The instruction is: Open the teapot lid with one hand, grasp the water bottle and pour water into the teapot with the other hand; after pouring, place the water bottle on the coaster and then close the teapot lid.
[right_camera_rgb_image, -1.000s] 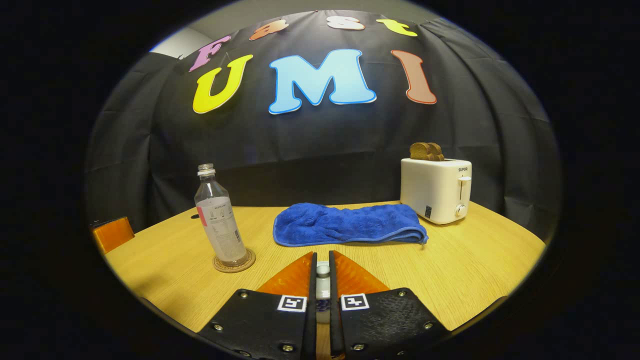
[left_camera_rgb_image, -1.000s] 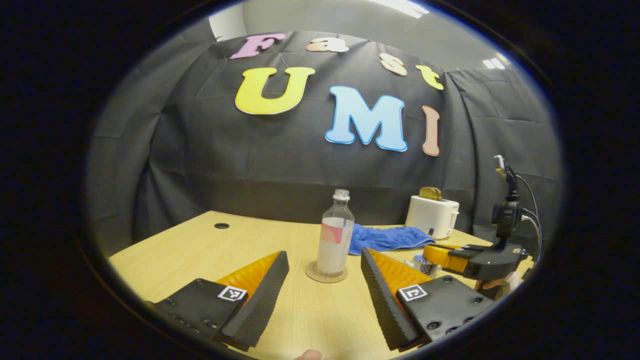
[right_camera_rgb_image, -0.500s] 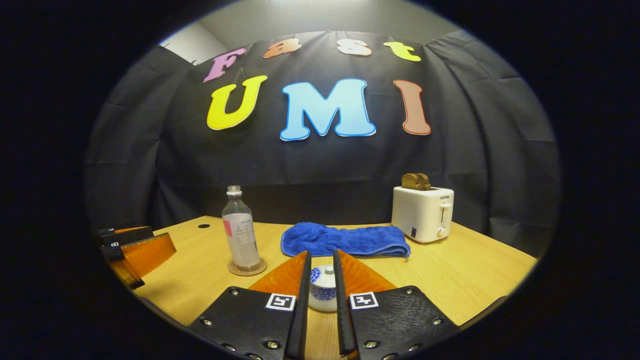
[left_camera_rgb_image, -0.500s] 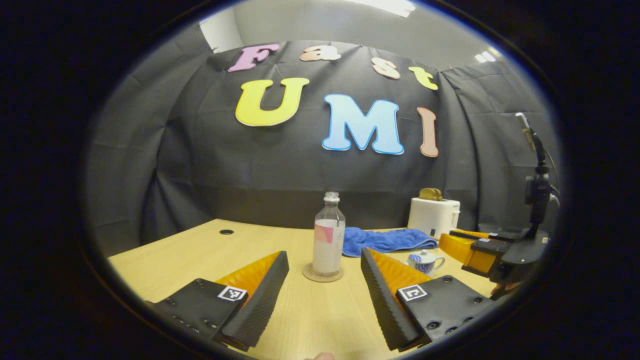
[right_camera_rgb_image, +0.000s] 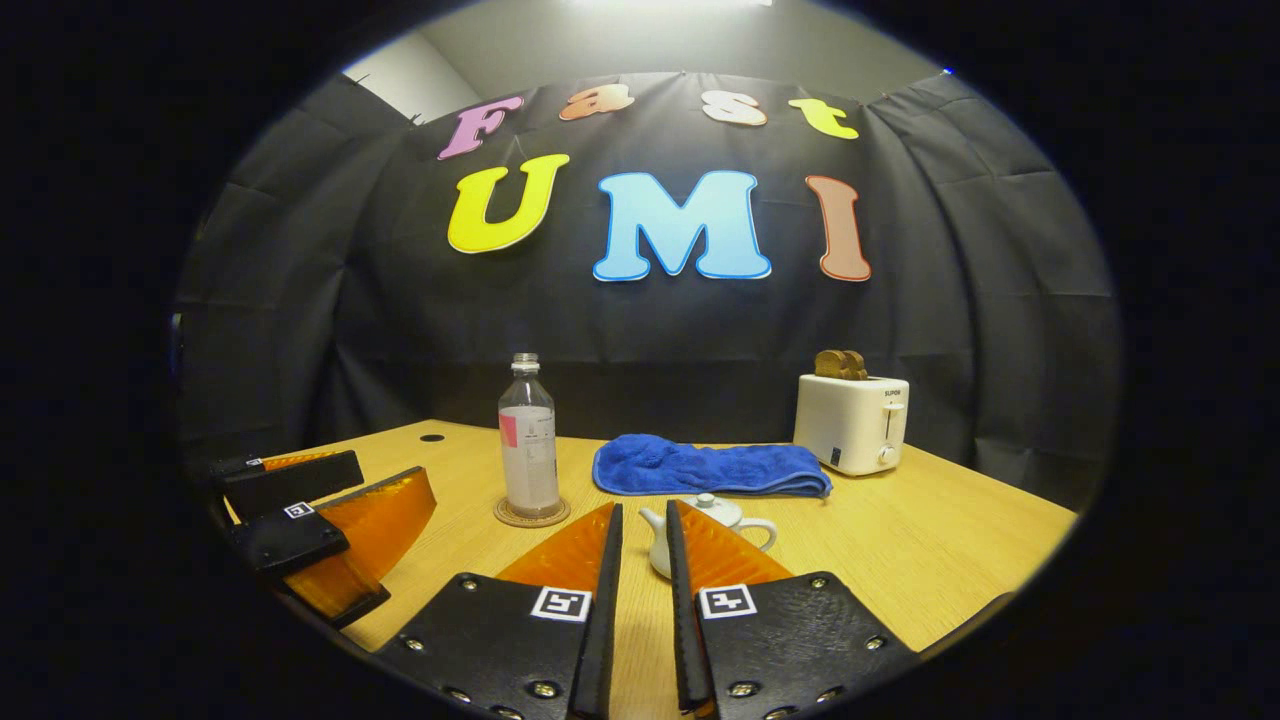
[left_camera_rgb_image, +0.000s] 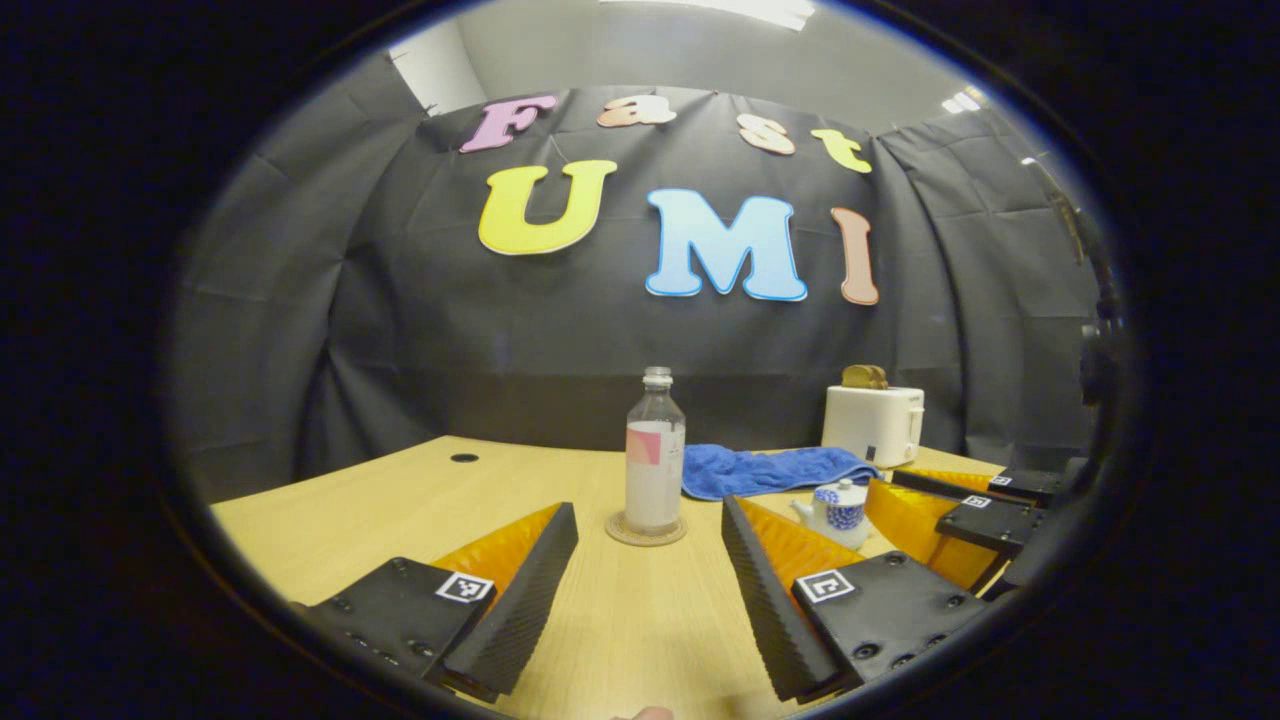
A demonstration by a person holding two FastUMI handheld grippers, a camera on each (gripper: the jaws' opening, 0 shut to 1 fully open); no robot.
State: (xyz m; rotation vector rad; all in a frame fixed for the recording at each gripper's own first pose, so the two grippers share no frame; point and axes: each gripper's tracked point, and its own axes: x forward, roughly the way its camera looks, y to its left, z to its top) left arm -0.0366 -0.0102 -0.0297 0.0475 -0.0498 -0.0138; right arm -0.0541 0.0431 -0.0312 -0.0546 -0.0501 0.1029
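Lid on, bottle parked: the task looks finished.

Your right gripper has its fingers narrowed to a slit with nothing between them; the teapot sits just beyond the tips, its lid seated. Your left gripper gapes wide and empty, the water bottle standing on the coaster straight ahead. Next, just draw both back.
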